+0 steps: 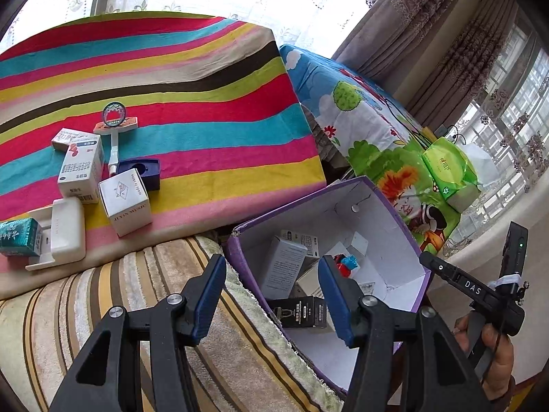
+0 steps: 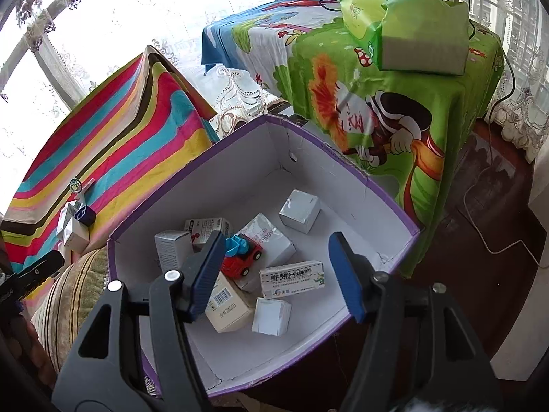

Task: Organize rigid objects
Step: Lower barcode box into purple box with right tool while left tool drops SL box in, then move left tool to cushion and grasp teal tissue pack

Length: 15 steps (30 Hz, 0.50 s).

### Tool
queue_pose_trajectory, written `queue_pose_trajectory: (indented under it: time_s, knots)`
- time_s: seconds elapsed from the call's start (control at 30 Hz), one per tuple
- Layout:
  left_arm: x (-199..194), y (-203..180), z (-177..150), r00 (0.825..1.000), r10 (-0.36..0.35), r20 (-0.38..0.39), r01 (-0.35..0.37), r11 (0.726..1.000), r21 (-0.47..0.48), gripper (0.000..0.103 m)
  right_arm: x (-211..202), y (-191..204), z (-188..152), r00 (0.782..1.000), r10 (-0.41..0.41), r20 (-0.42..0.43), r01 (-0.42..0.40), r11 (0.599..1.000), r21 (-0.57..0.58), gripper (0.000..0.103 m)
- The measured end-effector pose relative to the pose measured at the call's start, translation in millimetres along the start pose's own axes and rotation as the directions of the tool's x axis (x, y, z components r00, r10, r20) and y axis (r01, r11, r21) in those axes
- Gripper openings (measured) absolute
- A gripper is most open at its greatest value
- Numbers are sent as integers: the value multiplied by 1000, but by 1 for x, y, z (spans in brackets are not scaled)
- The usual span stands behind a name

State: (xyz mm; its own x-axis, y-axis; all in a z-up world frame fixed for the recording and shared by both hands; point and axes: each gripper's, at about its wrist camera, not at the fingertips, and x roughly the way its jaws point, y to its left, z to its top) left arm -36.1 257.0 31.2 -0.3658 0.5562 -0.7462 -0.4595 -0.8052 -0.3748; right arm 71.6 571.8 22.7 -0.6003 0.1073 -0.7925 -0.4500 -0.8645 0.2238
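My right gripper (image 2: 279,271) hangs over the purple box (image 2: 346,168), tipped down toward it, with its blue fingers (image 2: 346,274) spread wide and nothing between them. Under it, inside the box, lies a little red toy car (image 2: 245,262) with a blue top. Small boxes lie all around the car: a white medicine box (image 2: 291,278) just beside it, a silver cube (image 2: 300,211) farther back, a white cube (image 2: 271,316) near me, and a tan box with a barcode (image 2: 228,305) partly hidden behind my left finger.

My left gripper (image 1: 271,286) hangs low over the striped cushion (image 1: 103,309) and the near edge of the box. It is spread wide too and holds nothing. My right hand (image 1: 494,357) shows at the lower right of that view, wrapped around the black handle.

More things wait on the striped cloth (image 1: 206,86) to the left: a white cube box (image 1: 125,201), a dark blue case (image 1: 144,171) right behind it, a taller medicine box (image 1: 80,171), a white flat pack (image 1: 67,233), a teal box (image 1: 19,237), and a white stick with a round top (image 1: 115,122); I think it is a small sign, but it is hard to see.

A green tissue pack (image 2: 405,24) sits on the cartoon cloth (image 2: 343,103) past the box.
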Motion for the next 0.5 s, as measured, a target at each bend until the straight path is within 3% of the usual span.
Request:
queue_pose_trajectory:
  time_s: [0.5]
  knots:
    - [-34, 77, 1, 995, 70, 68, -56, 980, -190, 58, 2, 59, -4, 996, 81, -35, -85, 987, -133, 71]
